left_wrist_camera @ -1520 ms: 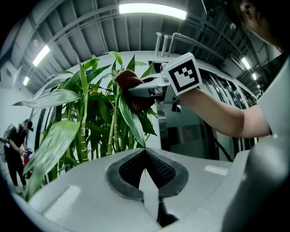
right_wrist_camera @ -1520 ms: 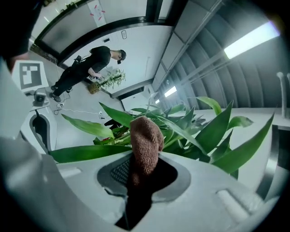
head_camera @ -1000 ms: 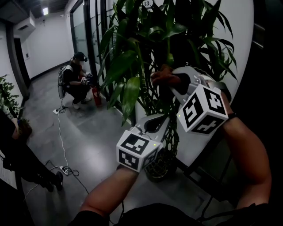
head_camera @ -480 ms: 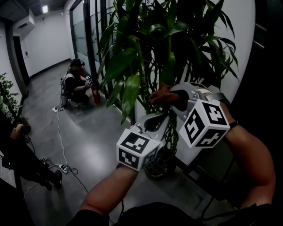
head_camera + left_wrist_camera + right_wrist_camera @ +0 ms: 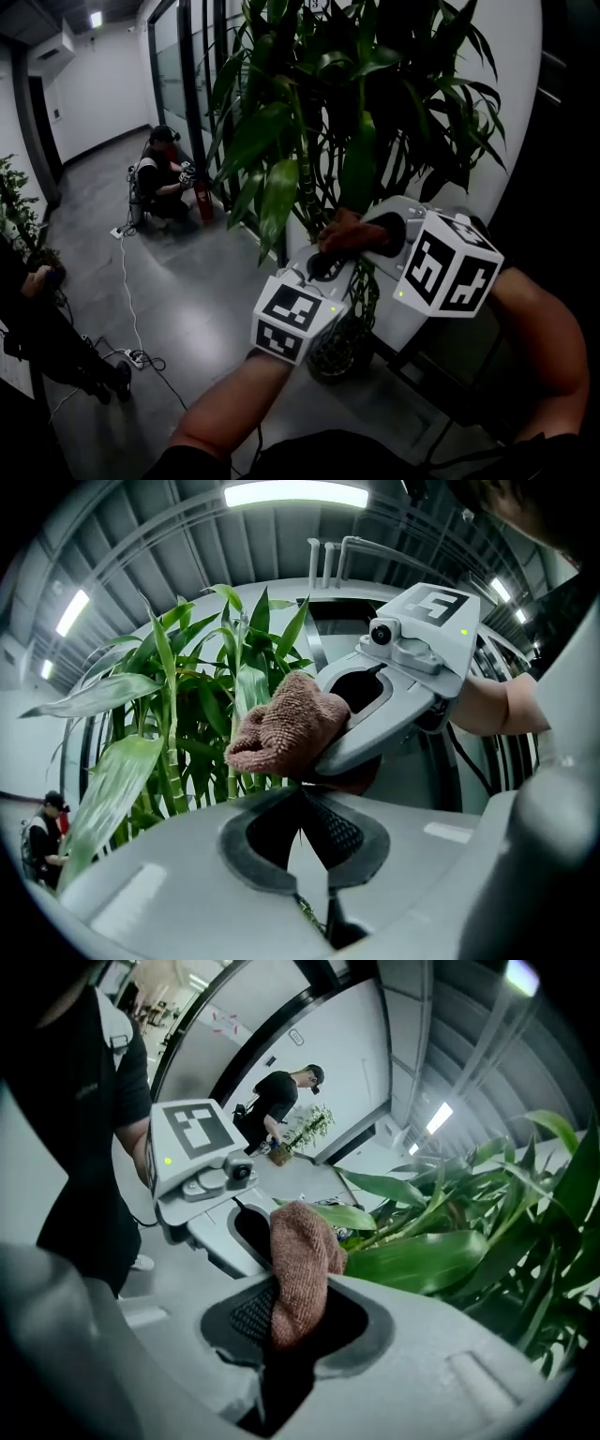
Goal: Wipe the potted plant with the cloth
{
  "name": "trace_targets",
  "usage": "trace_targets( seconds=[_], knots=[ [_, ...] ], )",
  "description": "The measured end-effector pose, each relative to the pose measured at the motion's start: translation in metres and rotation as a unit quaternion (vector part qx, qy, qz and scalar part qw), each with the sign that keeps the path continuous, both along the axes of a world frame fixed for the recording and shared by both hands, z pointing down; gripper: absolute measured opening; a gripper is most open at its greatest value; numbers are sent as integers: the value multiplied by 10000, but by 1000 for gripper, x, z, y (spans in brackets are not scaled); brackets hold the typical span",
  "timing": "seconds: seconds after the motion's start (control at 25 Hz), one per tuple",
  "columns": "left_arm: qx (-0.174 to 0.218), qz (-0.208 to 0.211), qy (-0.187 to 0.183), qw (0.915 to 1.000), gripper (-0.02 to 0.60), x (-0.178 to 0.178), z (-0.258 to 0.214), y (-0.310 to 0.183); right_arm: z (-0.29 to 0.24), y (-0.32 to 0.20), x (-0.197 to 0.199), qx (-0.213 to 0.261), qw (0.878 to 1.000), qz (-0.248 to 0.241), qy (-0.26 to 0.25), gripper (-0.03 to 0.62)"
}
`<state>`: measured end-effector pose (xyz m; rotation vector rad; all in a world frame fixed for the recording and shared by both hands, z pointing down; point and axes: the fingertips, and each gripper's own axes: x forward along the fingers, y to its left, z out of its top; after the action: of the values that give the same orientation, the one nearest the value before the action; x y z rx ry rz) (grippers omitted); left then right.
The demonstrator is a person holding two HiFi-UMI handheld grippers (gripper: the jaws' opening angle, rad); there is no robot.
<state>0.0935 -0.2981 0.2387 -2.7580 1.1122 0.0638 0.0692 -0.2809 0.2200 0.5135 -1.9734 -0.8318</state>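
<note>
The potted plant [image 5: 309,103] stands against a white wall, its long green leaves hanging over a dark woven pot [image 5: 336,354]. My right gripper [image 5: 354,239] is shut on a brown cloth [image 5: 339,234], pressed low on a drooping leaf [image 5: 361,164]. In the right gripper view the cloth [image 5: 300,1265] bulges out between the jaws of the right gripper [image 5: 298,1309], with a broad leaf [image 5: 422,1260] beside it. My left gripper [image 5: 326,265] sits just under the cloth, jaws shut. From the left gripper [image 5: 302,797] the cloth [image 5: 281,731] hides whether a leaf tip is pinched.
A person [image 5: 159,183] crouches by a red fire extinguisher [image 5: 203,202] down the corridor. A cable [image 5: 127,291] runs across the grey floor to a power strip. Another person [image 5: 37,328] stands at the left edge, near a small plant [image 5: 14,202].
My right gripper has slid downward along the leaf with the cloth and now sits close above the left gripper. The left gripper has stayed where it was.
</note>
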Motion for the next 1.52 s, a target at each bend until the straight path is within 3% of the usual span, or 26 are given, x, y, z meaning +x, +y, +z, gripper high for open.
trace_targets(
  seconds=[0.12,0.36,0.44,0.52,0.64,0.72,1.04,1.52],
  knots=[
    [-9,4,11,10000,18,-1,-1,0,4,6,-1,-176,9998,-63,-14,66],
    [-16,11,71,10000,18,-1,-1,-1,-5,11,0,-73,9999,-109,-67,66],
    [-45,20,92,9999,18,-2,0,-1,-26,8,-1,320,9991,-66,-277,66],
    [-58,29,110,9999,18,-2,-1,-1,-60,1,1,1030,9932,79,-530,66],
    [-49,25,144,9999,18,-3,-3,0,-114,-14,8,2326,9690,449,-700,66],
    [-42,8,149,9999,18,-5,-4,0,-135,-24,12,2774,9560,623,-721,66],
    [-131,74,116,9998,18,-1,1,1,-157,-65,12,2964,9478,970,-669,66],
    [-178,59,140,9997,18,-3,1,-1,-103,-65,5,2442,9663,797,-136,66]
  ],
)
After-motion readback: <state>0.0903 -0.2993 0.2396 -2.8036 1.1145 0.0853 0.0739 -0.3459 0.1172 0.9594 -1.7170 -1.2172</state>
